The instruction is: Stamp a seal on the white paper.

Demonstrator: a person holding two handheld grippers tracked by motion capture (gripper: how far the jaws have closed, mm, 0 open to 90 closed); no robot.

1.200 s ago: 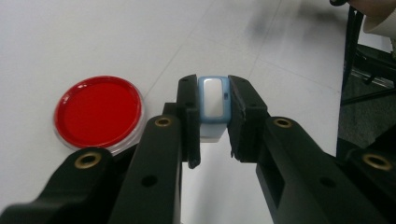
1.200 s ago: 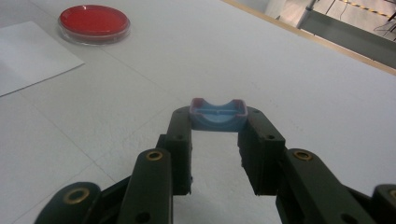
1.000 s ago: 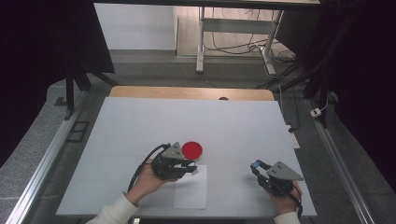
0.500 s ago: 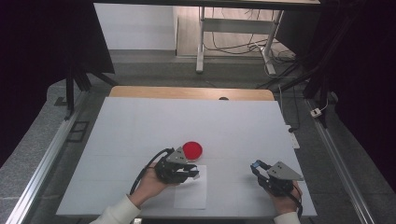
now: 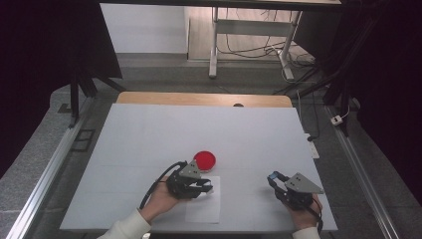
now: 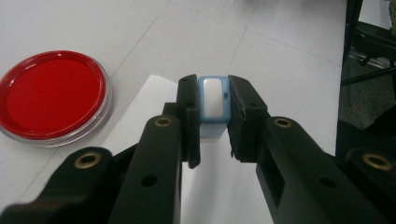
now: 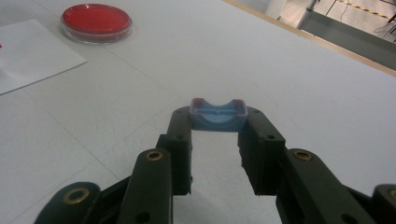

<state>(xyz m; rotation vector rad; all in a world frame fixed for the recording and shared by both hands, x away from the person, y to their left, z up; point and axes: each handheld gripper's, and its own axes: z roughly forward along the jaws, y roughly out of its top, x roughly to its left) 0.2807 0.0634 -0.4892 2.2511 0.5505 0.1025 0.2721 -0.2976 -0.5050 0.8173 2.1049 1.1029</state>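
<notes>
My left gripper is shut on a small light-blue block with a white face, held over the near part of a white sheet of paper. Whether the block touches the paper I cannot tell. A round red dish with a clear rim lies on the table just beyond the left gripper, and sits at its left as the red dish. My right gripper, near the table's front right, is shut on a small blue cap-like piece just above the tabletop.
The white table has a wooden strip along its far edge. Dark floor with cables and a metal frame lies beyond. Aluminium rails run along both sides. The paper and red dish lie to the right gripper's far left.
The left gripper has shifted slightly toward the near edge, farther over the paper. The right gripper has stayed still.
</notes>
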